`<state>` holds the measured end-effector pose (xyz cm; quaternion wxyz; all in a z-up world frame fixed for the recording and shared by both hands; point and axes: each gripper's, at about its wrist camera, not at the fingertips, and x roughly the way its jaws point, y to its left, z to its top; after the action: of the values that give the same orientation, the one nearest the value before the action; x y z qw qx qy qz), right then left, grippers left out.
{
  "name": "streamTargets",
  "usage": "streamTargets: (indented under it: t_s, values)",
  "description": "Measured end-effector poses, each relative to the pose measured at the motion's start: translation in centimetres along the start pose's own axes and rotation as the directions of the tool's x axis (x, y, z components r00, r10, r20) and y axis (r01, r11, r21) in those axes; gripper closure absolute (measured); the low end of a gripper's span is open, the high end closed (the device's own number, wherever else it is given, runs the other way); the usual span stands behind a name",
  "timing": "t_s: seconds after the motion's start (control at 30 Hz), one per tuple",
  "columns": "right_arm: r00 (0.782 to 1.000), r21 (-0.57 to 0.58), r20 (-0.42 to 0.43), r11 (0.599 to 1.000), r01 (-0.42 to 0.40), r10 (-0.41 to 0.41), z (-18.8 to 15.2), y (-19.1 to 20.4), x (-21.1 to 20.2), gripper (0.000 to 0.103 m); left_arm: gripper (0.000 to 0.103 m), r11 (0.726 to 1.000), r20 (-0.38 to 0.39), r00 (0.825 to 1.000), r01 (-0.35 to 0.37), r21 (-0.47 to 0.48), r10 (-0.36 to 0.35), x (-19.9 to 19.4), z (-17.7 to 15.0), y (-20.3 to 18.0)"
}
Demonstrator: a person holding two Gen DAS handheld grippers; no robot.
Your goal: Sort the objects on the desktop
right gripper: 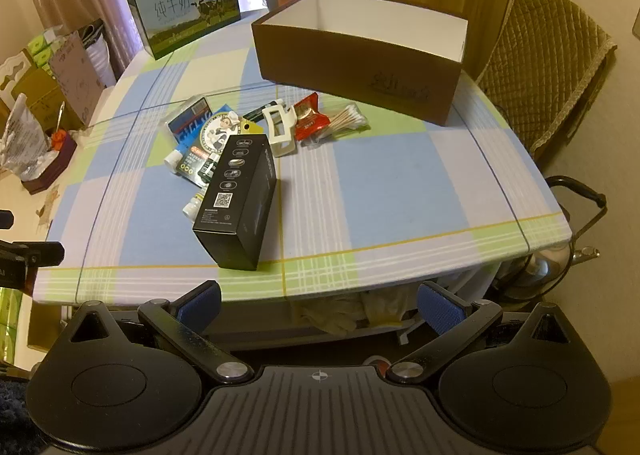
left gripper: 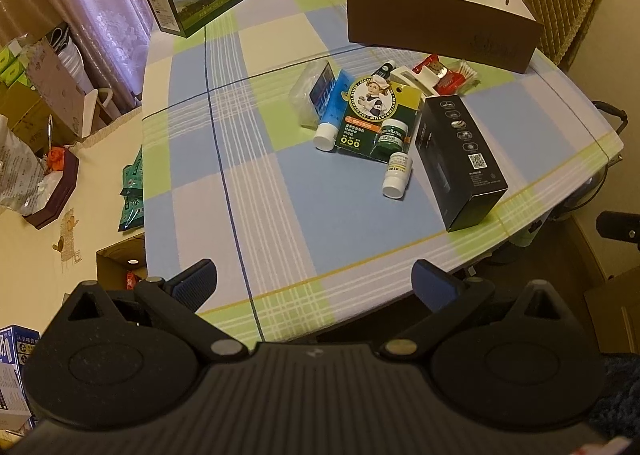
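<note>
On the checked blue, green and white worktop (right gripper: 400,183), a glossy black cardboard carton (right gripper: 236,211) bearing a QR code is lying beside a green "MENTHOLATUM" lip-balm card (left gripper: 376,119), near the open brown cardboard box (right gripper: 360,55). Both the left tool (left gripper: 316,279) and right tool (right gripper: 320,301) are hovering spread and empty at the near edge. Only the left view is showing the small white bottle (left gripper: 397,175) whole.

Two matte black handheld grippers with blue-padded fingers

The left gripper (left gripper: 316,279) has a ribbed black housing flanked by two round black discs, silver pivot screws on its link arms and blue textured pads (left gripper: 434,285). The right gripper (right gripper: 320,301) matches, with a small crosshair mark on its housing.
</note>
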<state>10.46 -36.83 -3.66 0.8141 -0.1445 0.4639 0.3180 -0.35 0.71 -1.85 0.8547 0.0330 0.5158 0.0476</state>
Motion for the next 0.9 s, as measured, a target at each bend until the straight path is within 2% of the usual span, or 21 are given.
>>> streamTargets:
  t_s: [0.9]
  values:
    - [1.0, -0.005, -0.01, 1.0, -0.014, 0.014, 0.36, 0.5, 0.59, 0.002, 0.001, 1.0, -0.015, 1.0, 0.002, 0.001, -0.002, 0.7, -0.3, -0.14]
